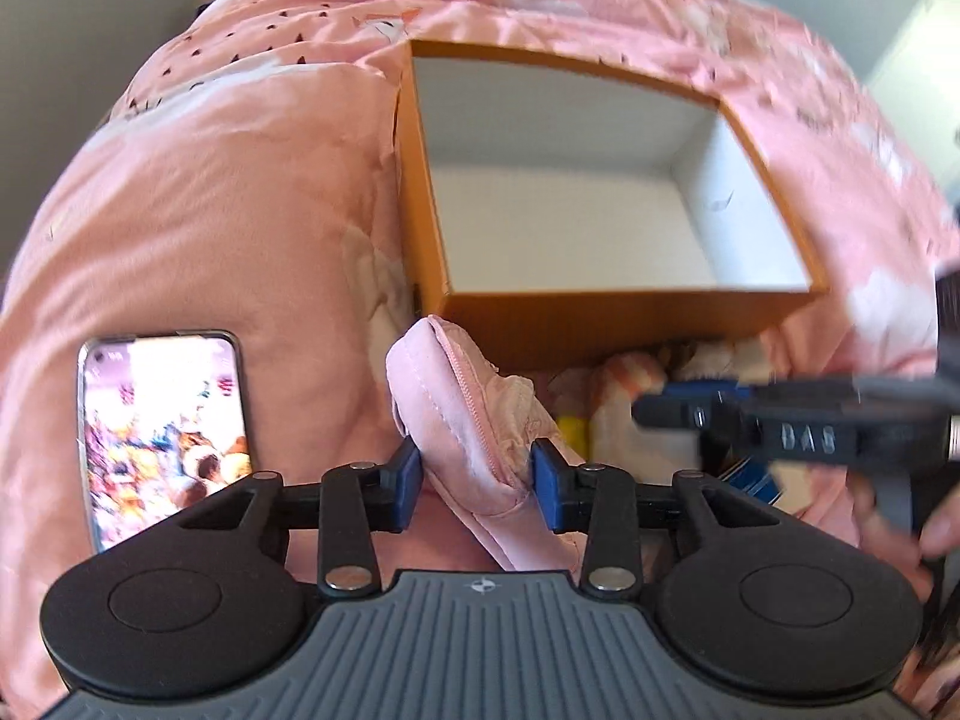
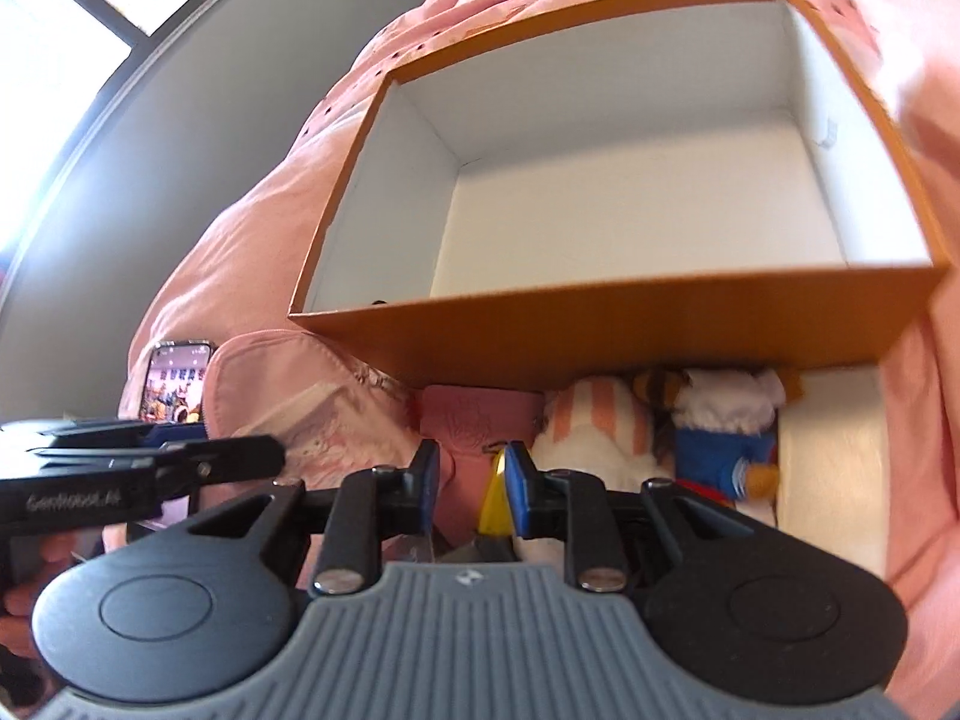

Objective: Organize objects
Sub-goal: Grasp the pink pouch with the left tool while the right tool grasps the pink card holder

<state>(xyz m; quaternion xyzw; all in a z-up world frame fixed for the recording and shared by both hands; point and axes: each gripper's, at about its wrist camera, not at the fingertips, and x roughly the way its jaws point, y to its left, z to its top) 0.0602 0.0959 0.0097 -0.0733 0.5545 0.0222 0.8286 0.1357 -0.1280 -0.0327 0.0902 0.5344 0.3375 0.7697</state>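
A: Left claw pinches the pink pouch at mid-body, near the orange box. It looks soft and light, so I'd grip the zipper seam.

B: Right claw is nearly pressed together, nothing visibly held. Count: one box, one pouch, one phone, two plush toys.

A bed covered with a pink patterned quilt carries everything. An open orange box with a white inside sits on it at upper centre of both views. A lit phone lies flat at lower left. Below the box's near wall lie a pink zip pouch, a striped plush and a blue-clad plush doll.
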